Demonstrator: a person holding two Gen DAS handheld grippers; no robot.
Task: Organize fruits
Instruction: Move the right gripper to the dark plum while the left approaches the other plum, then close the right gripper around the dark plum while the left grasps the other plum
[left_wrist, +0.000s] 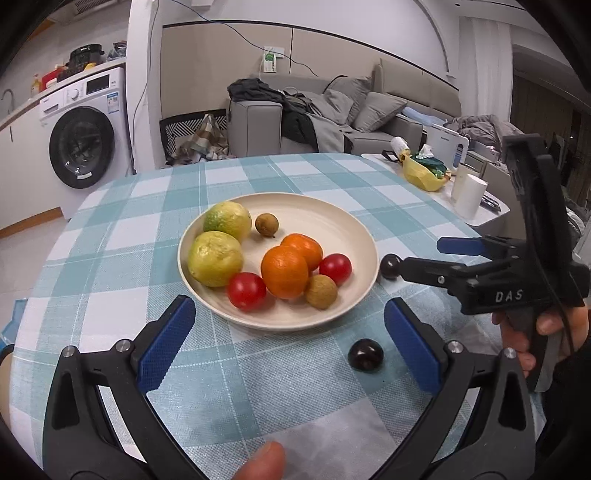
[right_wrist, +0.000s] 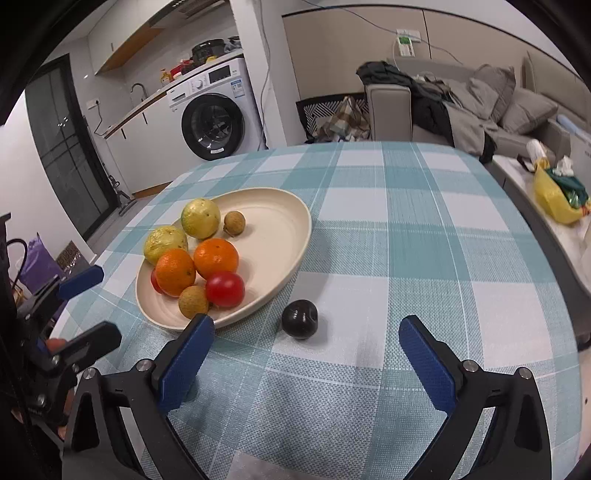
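The left gripper (left_wrist: 288, 341) is spread wide and holds nothing; its blue pads (left_wrist: 166, 343) hover over the cloth (left_wrist: 258, 387) just short of the plate (left_wrist: 221, 306), touching neither, and a dark plum (left_wrist: 365, 354) lies on the cloth just inside its right pad, apart from it. The right gripper (right_wrist: 306, 363) is likewise fully spread and empty, with a second dark plum (right_wrist: 300, 318) lying ahead between its pads, nearer the left one and touching neither; seen from the left wrist, that plum (left_wrist: 390, 266) sits just off the plate's rim, at the tip of the right gripper's lower finger, and I cannot tell whether the finger touches it. Beyond both grippers the plate carries most of the fruit: two yellow-green citrus (left_wrist: 216, 263) on its left side as the left gripper looks, two oranges (left_wrist: 285, 271) in the middle, two tomatoes (left_wrist: 246, 290) at the near edge, and two small brown longans (left_wrist: 320, 291), one near and one far. Judging by this, the job is well on: eight fruits sit in the plate and only the two plums remain on the cloth. What is left looks like closing each gripper on its plum and setting it into the free space on the plate's far right
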